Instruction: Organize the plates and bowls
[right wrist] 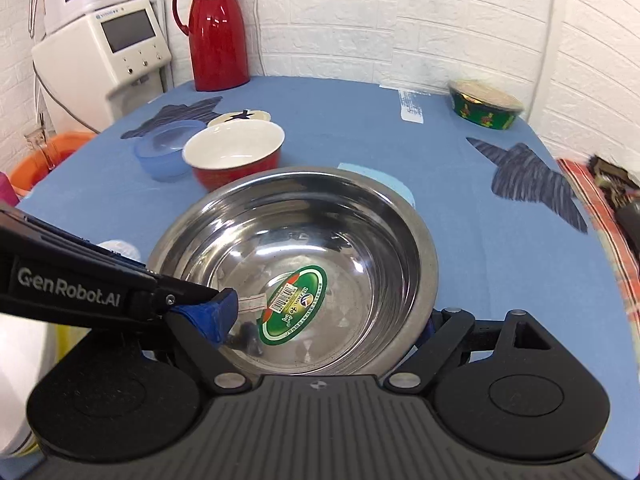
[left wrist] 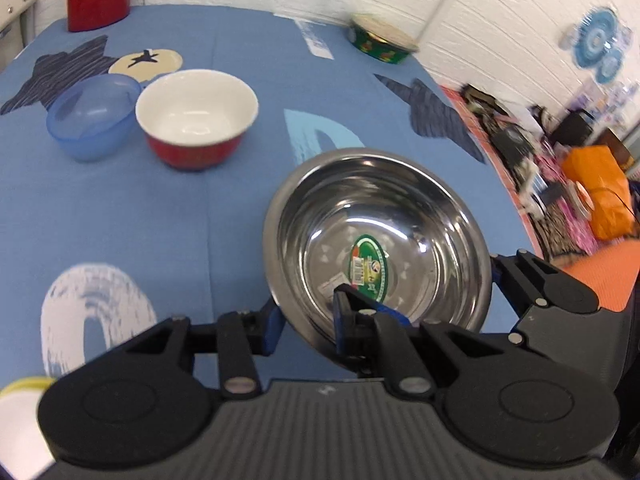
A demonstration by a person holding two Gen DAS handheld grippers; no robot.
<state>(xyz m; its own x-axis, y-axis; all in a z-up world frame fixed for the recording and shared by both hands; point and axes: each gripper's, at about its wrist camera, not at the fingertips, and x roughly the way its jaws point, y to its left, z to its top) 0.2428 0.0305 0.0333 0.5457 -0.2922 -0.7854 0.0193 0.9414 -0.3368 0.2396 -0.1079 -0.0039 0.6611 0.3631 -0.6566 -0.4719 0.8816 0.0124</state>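
A steel bowl (left wrist: 380, 216) (right wrist: 304, 232) with a green sticker inside hangs tilted over the blue tablecloth (left wrist: 120, 216). My left gripper (left wrist: 306, 316) is shut on its near rim, one finger outside and one inside. In the right wrist view the left gripper (right wrist: 216, 304) reaches in from the left. My right gripper (right wrist: 324, 324) is open, its fingers spread wide with the bowl between them; one of its fingers (left wrist: 536, 288) sits by the bowl's right side. A red bowl (left wrist: 196, 120) (right wrist: 234, 152) with a white inside and a blue plastic bowl (left wrist: 92, 116) (right wrist: 168, 152) stand side by side beyond.
A green patterned bowl (left wrist: 382, 38) (right wrist: 484, 108) stands near the far right edge. A red thermos (right wrist: 218, 28) is at the back, with a white appliance (right wrist: 104, 48) beside the table. A yellow-rimmed white dish (left wrist: 20, 420) shows at the lower left. Clutter lies beyond the table's right edge.
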